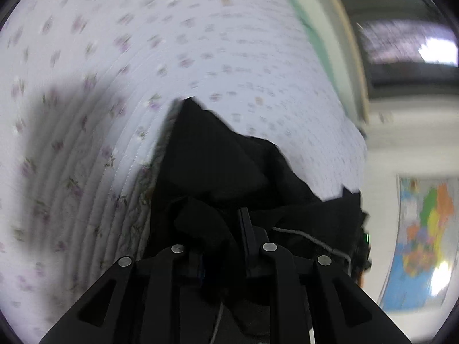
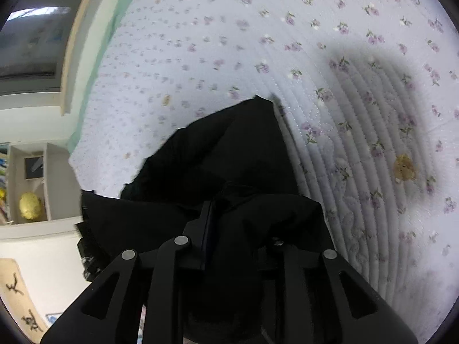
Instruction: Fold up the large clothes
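A large black garment (image 1: 229,160) hangs from my left gripper (image 1: 221,223), which is shut on a bunched fold of it, above a quilted bedspread with small purple flowers (image 1: 143,43). In the right wrist view the same black garment (image 2: 229,154) drapes over my right gripper (image 2: 232,218), which is shut on its cloth; the fingertips are buried in fabric. The garment hangs down between both grippers and hides part of the bedspread (image 2: 287,28). The left view is motion blurred.
The bed edge with a green trim (image 2: 94,86) runs along the far side. A white shelf with a yellow round object (image 2: 30,206) stands beyond it. A coloured wall map (image 1: 430,238) and a dark window (image 1: 401,46) show at the right of the left view.
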